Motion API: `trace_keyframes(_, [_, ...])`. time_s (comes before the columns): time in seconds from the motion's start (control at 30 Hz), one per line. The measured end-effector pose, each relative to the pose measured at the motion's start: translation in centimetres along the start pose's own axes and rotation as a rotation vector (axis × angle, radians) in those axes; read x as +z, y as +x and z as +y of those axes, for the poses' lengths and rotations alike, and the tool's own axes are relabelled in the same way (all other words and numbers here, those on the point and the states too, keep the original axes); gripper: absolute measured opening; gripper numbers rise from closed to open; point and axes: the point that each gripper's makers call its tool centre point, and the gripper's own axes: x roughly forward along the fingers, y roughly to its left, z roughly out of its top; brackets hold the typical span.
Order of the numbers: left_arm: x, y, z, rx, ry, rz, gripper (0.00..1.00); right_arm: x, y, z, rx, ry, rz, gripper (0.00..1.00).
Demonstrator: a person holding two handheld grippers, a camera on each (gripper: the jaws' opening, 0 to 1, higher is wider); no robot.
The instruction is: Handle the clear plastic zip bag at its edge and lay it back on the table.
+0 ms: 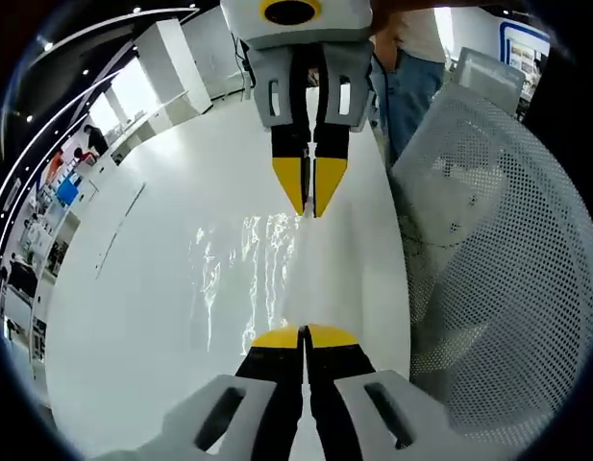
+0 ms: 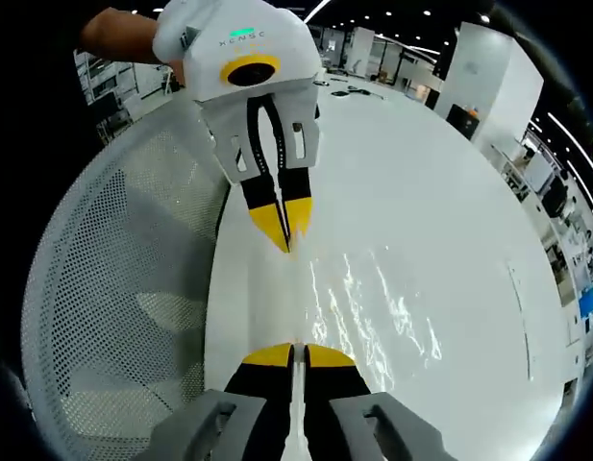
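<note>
Bag (image 1: 277, 279) of clear plastic hangs stretched over the white table (image 1: 133, 317); left gripper (image 1: 305, 338) pinches one edge of it, right gripper (image 2: 293, 355) pinches the far edge; white mesh basket (image 2: 123, 317) sits beside the bag

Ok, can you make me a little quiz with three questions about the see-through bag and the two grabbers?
1. Where is the clear bag?
A. stretched between the two grippers
B. inside the mesh basket
C. folded flat on the table

2. What colour are the gripper tips?
A. red
B. yellow
C. green

3. How are the left gripper's jaws?
A. wide open
B. closed on the bag's edge
C. closed on nothing

Answers: 1 A, the right gripper and the left gripper each pinch an end above the white table, beside the mesh basket. 2 B, the tips are yellow. 3 B, its tips meet on the plastic.
</note>
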Motion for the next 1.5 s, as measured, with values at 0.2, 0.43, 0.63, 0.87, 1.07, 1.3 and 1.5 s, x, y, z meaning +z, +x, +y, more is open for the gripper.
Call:
trace_keyframes(0.2, [-0.3, -0.1, 0.0, -0.002, -0.013, -0.005, 0.0, 0.4, 0.0, 0.2, 0.0, 0.001, -0.009, 0.0])
trace_keyframes(0.43, [-0.5, -0.2, 0.1, 0.001, -0.015, -0.004, 0.0, 0.9, -0.1, 0.4, 0.001, -0.01, -0.007, 0.0])
trace_keyframes(0.63, [-0.6, -0.1, 0.0, -0.005, -0.023, -0.001, 0.0, 1.0, 0.0, 0.3, 0.004, -0.01, -0.008, 0.0])
trace_keyframes(0.87, [0.1, 0.1, 0.3, 0.003, -0.022, -0.019, 0.0, 1.0, 0.1, 0.4, 0.008, -0.013, -0.008, 0.0])
trace_keyframes(1.07, [1.5, 0.1, 0.3, -0.002, -0.007, -0.036, 0.02, 1.7, 0.6, 0.8, 0.016, -0.014, -0.019, 0.0])
trace_keyframes(1.3, [2.6, 0.5, 0.1, -0.01, 0.025, -0.037, 0.03, 2.2, 0.8, 1.0, 0.016, -0.018, -0.028, 0.0])
trace_keyframes(1.5, [2.6, 0.5, 0.1, -0.013, 0.035, -0.034, 0.01, 2.2, 0.7, 0.8, 0.012, -0.019, -0.035, 0.0])
